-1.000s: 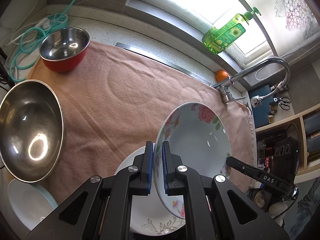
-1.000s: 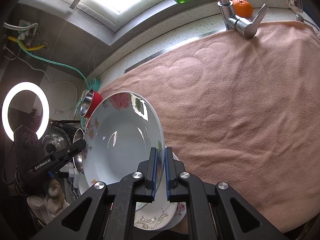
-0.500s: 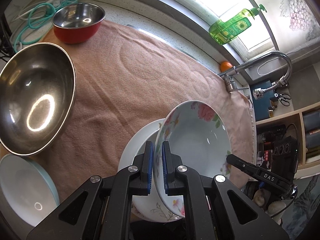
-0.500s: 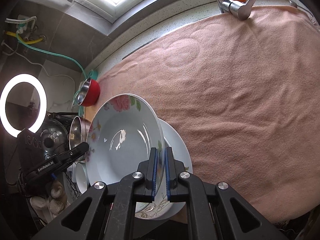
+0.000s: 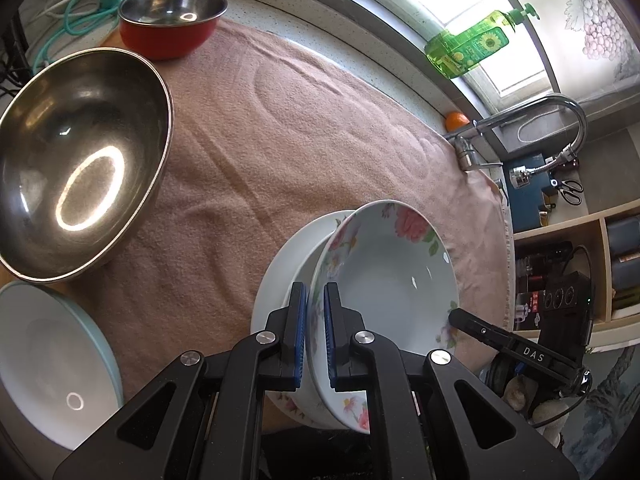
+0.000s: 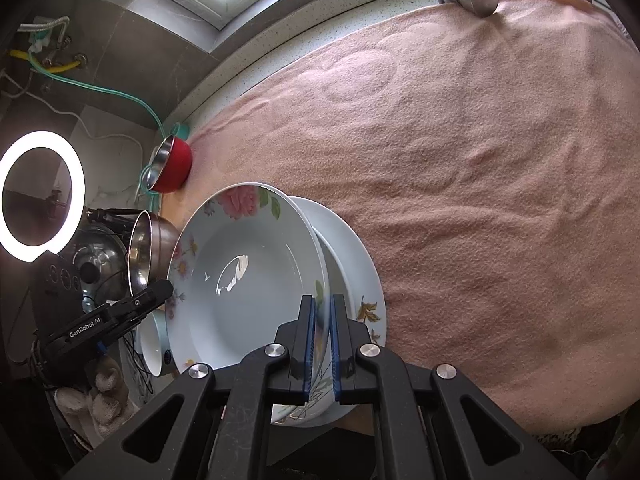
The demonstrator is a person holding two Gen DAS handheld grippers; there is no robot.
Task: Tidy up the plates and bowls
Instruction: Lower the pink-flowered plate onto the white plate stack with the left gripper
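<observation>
A deep floral plate [image 5: 392,280] [image 6: 244,276] hangs between both grippers. My left gripper [image 5: 315,304] is shut on its left rim, and my right gripper [image 6: 323,316] is shut on the opposite rim. Directly beneath it lies a white plate [image 5: 292,252] [image 6: 352,256] with a leaf print, near the front edge of the pink towel [image 5: 280,140] [image 6: 480,160]. The floral plate sits low over that white plate; whether they touch I cannot tell.
A large steel bowl [image 5: 76,160] and a red-sided steel bowl [image 5: 172,16] stand at the left, with a pale blue-rimmed plate [image 5: 48,364] in front. A faucet [image 5: 532,120], an orange [image 5: 457,119] and a green soap bottle [image 5: 472,46] line the back. A ring light [image 6: 40,196] glows left.
Both grippers have carried the floral plate down and toward the white plate, which now shows more fully beneath it. The steel bowls have drawn closer in the left wrist view.
</observation>
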